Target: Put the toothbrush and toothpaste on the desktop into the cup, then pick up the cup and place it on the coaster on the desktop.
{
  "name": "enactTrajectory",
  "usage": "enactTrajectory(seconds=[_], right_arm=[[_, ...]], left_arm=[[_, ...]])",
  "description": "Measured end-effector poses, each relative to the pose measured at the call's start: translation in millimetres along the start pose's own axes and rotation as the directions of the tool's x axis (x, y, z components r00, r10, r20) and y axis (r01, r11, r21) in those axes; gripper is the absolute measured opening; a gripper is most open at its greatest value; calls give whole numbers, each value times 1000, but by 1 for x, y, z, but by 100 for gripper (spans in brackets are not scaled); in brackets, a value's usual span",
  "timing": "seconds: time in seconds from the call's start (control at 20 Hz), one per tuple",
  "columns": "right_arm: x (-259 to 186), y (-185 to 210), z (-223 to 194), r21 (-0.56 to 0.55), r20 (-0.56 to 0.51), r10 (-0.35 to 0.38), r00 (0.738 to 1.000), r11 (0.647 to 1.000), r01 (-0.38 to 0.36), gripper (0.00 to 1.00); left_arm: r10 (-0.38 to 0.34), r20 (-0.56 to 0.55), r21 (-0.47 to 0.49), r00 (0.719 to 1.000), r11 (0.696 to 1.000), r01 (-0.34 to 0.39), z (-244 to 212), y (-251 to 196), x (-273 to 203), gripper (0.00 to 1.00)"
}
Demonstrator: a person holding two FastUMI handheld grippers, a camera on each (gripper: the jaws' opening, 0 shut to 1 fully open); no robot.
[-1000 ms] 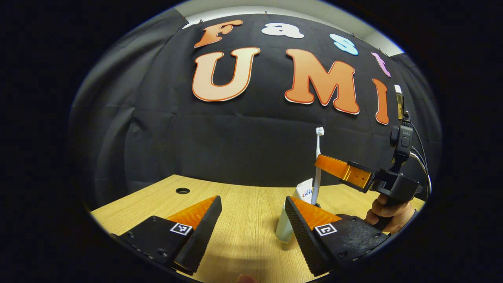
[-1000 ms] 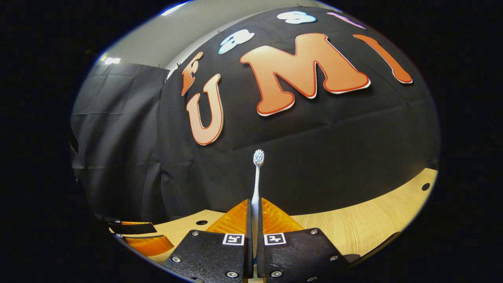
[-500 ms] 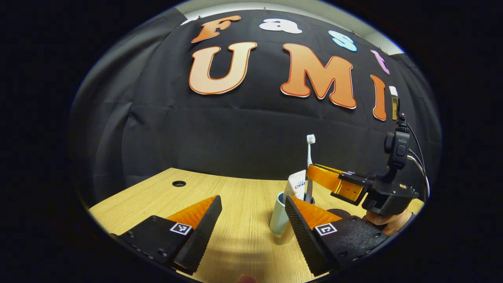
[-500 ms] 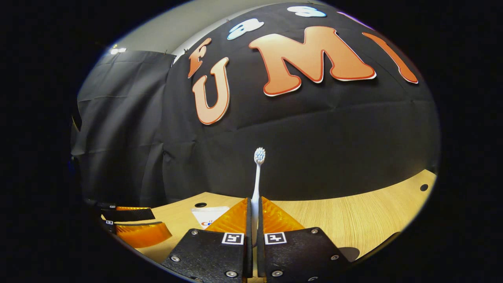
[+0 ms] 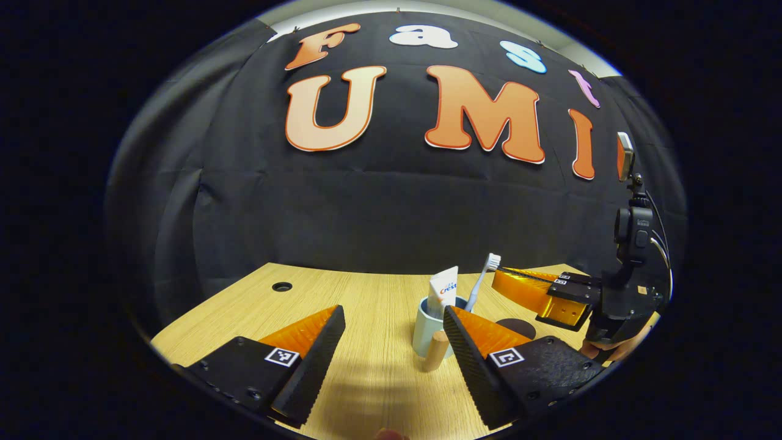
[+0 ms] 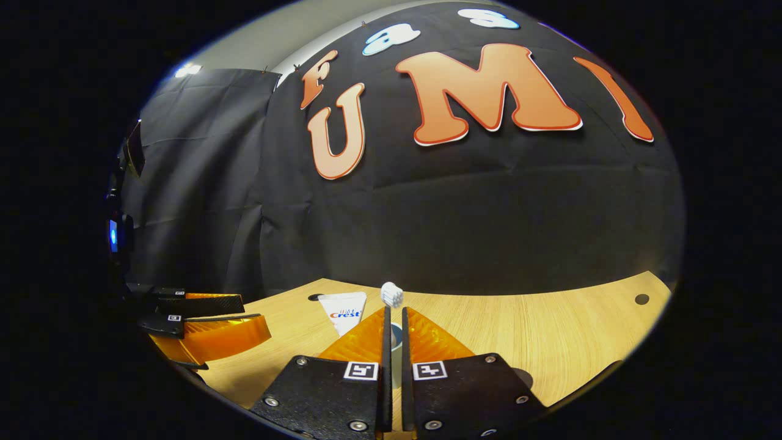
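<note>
Two orange fingers of my left gripper point(image 5: 391, 333) sit nearest to me, spread wide with nothing between them. Just past them stands the pale blue cup point(image 5: 426, 330) on the wooden desk point(image 5: 360, 299), a bit to the right, with a small wooden handle point(image 5: 436, 352) poking out on its near side. The toothpaste point(image 5: 443, 286) stands up inside the cup. The toothbrush point(image 5: 482, 280) is in there too, and it leans to the right. Right of the cup, just beside it, lies the dark round coaster point(image 5: 517, 327). The right gripper point(image 5: 502, 280) comes in from the right, and its tip is right at the brush head. In the right gripper view, the right gripper's fingers point(image 6: 366, 333) are very close together with only a thin gap, and the brush head sticks up just beyond their tips. I cannot tell if they pinch the brush or not. I think both things are in the cup now, so the cup move comes next. If the right gripper pulls back while it grips or catches the brush head, it could drag the brush out or tip the cup over. If my left gripper bumps the handle, the cup could spin or slide. The tall brush could also fall out if I lift the cup tilted.
</note>
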State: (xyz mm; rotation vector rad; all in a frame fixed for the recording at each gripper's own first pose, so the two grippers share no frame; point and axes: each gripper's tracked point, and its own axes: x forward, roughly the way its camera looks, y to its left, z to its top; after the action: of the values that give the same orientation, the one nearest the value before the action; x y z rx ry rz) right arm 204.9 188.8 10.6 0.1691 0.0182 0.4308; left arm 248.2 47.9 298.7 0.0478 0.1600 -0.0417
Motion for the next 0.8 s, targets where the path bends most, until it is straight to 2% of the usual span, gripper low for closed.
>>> enactTrajectory(seconds=[0.2, 0.4, 0.45, 0.5, 0.55, 0.65, 0.8], right_arm=[[-31, -4, 15, -34, -12, 1, 1000, 999, -2, 9], [-76, -11, 30, -95, -16, -17, 1000, 995, 15, 26], [-83, -14, 32, -105, -18, -25, 1000, 994, 23, 28], [-92, -15, 33, -111, -26, -29, 999, 993, 26, 37], [-101, -13, 37, -115, -26, -21, 999, 993, 18, 39], [-125, -16, 47, -158, 3, -25, 1000, 987, 25, 40], [-147, -17, 57, -204, 27, -15, 1000, 979, 20, 54]], left_arm=[[-51, -51, 16, 997, 999, 52, 16, -14, 4, 96], [-141, -177, 15, 974, 989, 145, 29, -36, 17, 96], [-155, -213, 19, 965, 987, 163, 29, -39, 21, 97], [-157, -250, 26, 956, 985, 168, 28, -41, 26, 97], [-165, -279, 30, 946, 983, 181, 31, -43, 30, 96], [-205, -365, 24, 908, 973, 229, 37, -52, 32, 97], [-187, -487, 65, 853, 966, 249, 25, -56, 37, 97]])
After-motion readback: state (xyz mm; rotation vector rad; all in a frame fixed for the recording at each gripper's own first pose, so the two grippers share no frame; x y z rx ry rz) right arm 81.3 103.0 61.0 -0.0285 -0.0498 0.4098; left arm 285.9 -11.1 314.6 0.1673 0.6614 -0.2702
